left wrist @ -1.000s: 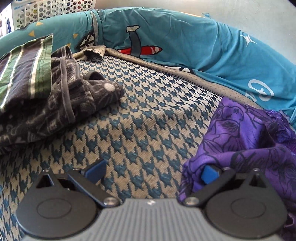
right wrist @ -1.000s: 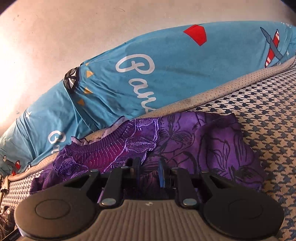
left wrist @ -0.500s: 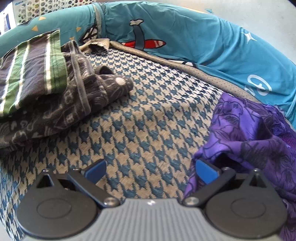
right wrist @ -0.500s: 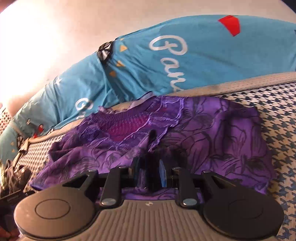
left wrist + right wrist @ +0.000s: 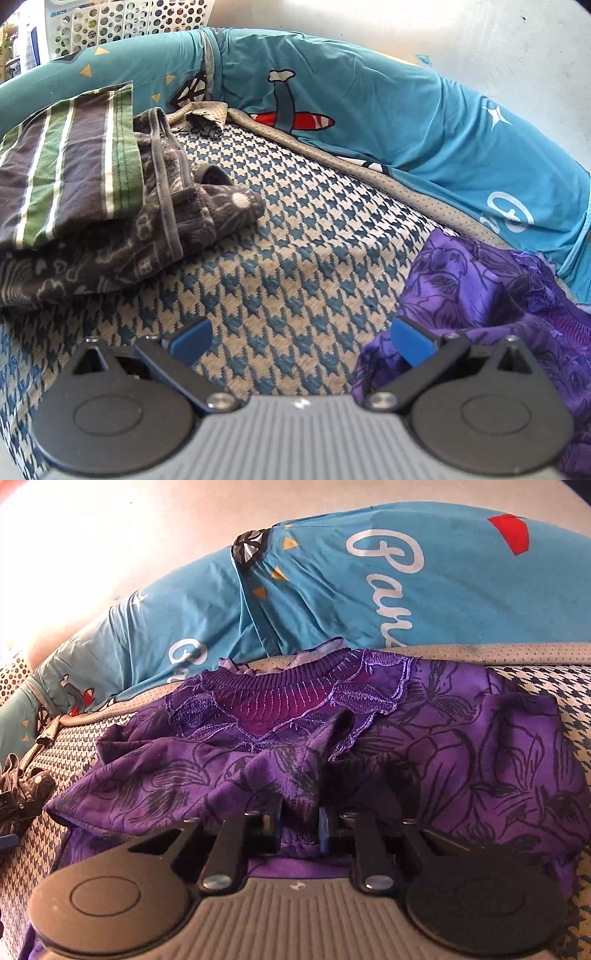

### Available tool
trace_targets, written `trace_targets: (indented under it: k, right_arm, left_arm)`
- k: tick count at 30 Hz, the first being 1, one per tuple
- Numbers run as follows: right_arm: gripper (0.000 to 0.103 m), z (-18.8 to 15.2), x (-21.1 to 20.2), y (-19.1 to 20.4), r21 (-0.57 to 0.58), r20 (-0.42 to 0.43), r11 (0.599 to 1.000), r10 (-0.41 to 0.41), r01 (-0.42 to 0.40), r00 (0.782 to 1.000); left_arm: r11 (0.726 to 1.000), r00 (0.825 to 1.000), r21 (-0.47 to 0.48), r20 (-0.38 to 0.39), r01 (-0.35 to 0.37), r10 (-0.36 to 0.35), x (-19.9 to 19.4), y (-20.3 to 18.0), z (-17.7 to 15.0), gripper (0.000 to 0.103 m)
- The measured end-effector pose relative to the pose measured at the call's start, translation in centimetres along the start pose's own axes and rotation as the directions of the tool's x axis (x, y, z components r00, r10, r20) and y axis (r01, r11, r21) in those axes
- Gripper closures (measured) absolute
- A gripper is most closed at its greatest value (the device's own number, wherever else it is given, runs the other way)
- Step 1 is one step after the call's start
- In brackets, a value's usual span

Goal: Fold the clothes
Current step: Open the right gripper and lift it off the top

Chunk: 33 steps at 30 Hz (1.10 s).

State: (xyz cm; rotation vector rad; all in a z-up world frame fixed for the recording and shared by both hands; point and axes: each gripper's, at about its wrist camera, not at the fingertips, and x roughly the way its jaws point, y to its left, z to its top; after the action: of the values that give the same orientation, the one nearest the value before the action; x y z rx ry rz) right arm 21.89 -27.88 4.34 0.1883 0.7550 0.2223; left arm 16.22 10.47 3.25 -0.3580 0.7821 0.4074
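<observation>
A purple floral top (image 5: 461, 746) with a lace collar lies crumpled on a houndstooth-patterned surface (image 5: 295, 258). My right gripper (image 5: 299, 830) is shut on a fold of the purple top near its lower edge. My left gripper (image 5: 299, 336) is open and empty, low over the surface, with the purple top (image 5: 480, 288) touching its right finger. A pile of dark patterned and green-striped clothes (image 5: 92, 192) lies at the left.
A long blue printed pillow (image 5: 369, 110) runs along the back edge against a pale wall; it also shows in the right wrist view (image 5: 332, 590). A white perforated basket (image 5: 122, 18) stands behind it at the far left.
My right gripper has pulled the purple top back and swung left, with the fabric bunched between its fingers. My left gripper has drawn back slightly and stays open.
</observation>
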Motion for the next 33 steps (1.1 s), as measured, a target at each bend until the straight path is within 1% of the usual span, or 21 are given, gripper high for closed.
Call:
trace_targets:
  k: [1,4,7,10,12,14,17,19,21,22,23,24,25,26,27,28,29,30,31,33]
  right_arm:
    - [0.091,0.1,-0.2,0.1,-0.002,0.0,1.0,0.004,-0.004,1.0]
    - [0.093,0.2,-0.9,0.6,-0.019,-0.002,1.0,-0.005,0.005,1.0]
    - [0.093,0.4,-2.0,0.7,0.012,0.0,1.0,0.01,-0.01,1.0]
    - [0.093,0.4,-3.3,1.3,-0.009,0.012,1.0,0.004,-0.004,1.0]
    - [0.093,0.1,-3.9,1.4,-0.001,0.001,1.0,0.001,-0.001,1.0]
    - [0.093,-0.1,-4.0,1.5,0.0,-0.033,1.0,-0.013,0.013,0.999]
    - [0.092,-0.8,-3.8,1.5,-0.028,-0.086,0.997,-0.078,0.076,0.993]
    - [0.092,-1.2,-3.7,1.7,-0.046,-0.115,0.994,-0.1,0.095,0.988]
    - [0.092,-1.6,-3.8,2.0,-0.056,-0.13,0.991,-0.131,0.124,0.983]
    - [0.092,-1.8,-3.8,2.1,-0.079,-0.136,0.985,-0.165,0.156,0.977]
    - [0.09,-1.9,-3.8,2.4,-0.112,-0.14,0.975,-0.209,0.195,0.968]
    - [0.081,-2.1,-3.8,2.6,-0.144,-0.143,0.962,-0.253,0.233,0.957]
    - [0.071,-2.2,-3.8,2.8,-0.178,-0.129,0.941,-0.313,0.288,0.941]
    - [0.069,-2.2,-4.0,2.9,-0.201,-0.094,0.917,-0.368,0.344,0.925]
    - [0.068,-2.0,-4.4,2.9,-0.201,-0.058,0.912,-0.376,0.358,0.925]
    - [0.068,-1.8,-4.9,2.9,-0.194,-0.025,0.916,-0.363,0.352,0.931]
    - [0.068,-1.5,-5.4,2.9,-0.174,-0.002,0.931,-0.326,0.321,0.945]
    - [0.068,-1.2,-5.8,2.9,-0.142,0.018,0.95,-0.28,0.28,0.96]
    - [0.068,-1.1,-6.2,3.0,-0.117,0.038,0.963,-0.241,0.244,0.97]
    - [0.068,-0.9,-6.1,3.8,-0.105,0.059,0.98,-0.164,0.17,0.985]
  left_arm:
    - [1.0,1.0,0.004,-0.001,0.002,-0.002,0.1,-0.2,0.0,0.0]
    - [1.0,1.0,0.011,-0.005,0.005,-0.005,0.2,-0.8,-0.2,0.0]
    - [1.0,1.0,0.015,-0.003,0.009,-0.009,0.2,-1.2,-0.2,0.0]
    - [1.0,1.0,0.03,-0.002,0.006,-0.006,0.2,-1.7,-0.3,0.0]
    - [0.999,1.0,0.038,-0.005,0.007,-0.007,0.2,-1.9,-0.3,0.0]
    - [0.999,1.0,0.045,-0.007,0.004,-0.003,0.3,-2.2,-0.4,0.0]
    - [0.999,1.0,0.047,-0.008,0.007,-0.006,0.2,-2.3,-0.4,0.0]
    - [0.999,1.0,0.048,-0.008,0.001,-0.001,0.2,-2.4,-0.3,0.0]
    - [0.999,1.0,0.054,-0.009,0.005,-0.005,0.3,-2.6,-0.3,0.0]
    - [0.998,1.0,0.056,-0.01,0.007,-0.007,0.4,-2.7,-0.2,0.0]
    - [0.998,1.0,0.057,-0.012,0.007,-0.007,0.5,-2.8,-0.2,0.0]
    - [0.998,1.0,0.058,-0.015,0.008,-0.007,0.6,-2.8,-0.1,0.0]
    - [0.998,1.0,0.058,-0.017,0.008,-0.007,0.8,-2.9,-0.1,0.0]
    - [0.998,1.0,0.059,-0.016,0.007,-0.006,0.8,-3.0,-0.1,0.0]
    - [0.998,1.0,0.059,-0.015,0.005,-0.004,0.9,-3.1,0.0,0.0]
    - [0.998,1.0,0.059,-0.014,0.004,-0.003,1.0,-3.3,-0.1,0.0]
    - [0.998,1.0,0.059,-0.013,0.002,-0.001,1.0,-3.4,-0.1,0.0]
    - [0.998,1.0,0.06,-0.013,0.004,-0.003,1.0,-3.5,-0.1,0.0]
    - [0.998,1.0,0.066,-0.009,0.01,-0.009,1.0,-3.8,-0.2,0.0]
    - [0.995,1.0,0.095,0.009,0.017,-0.018,1.0,-4.5,-0.4,0.0]
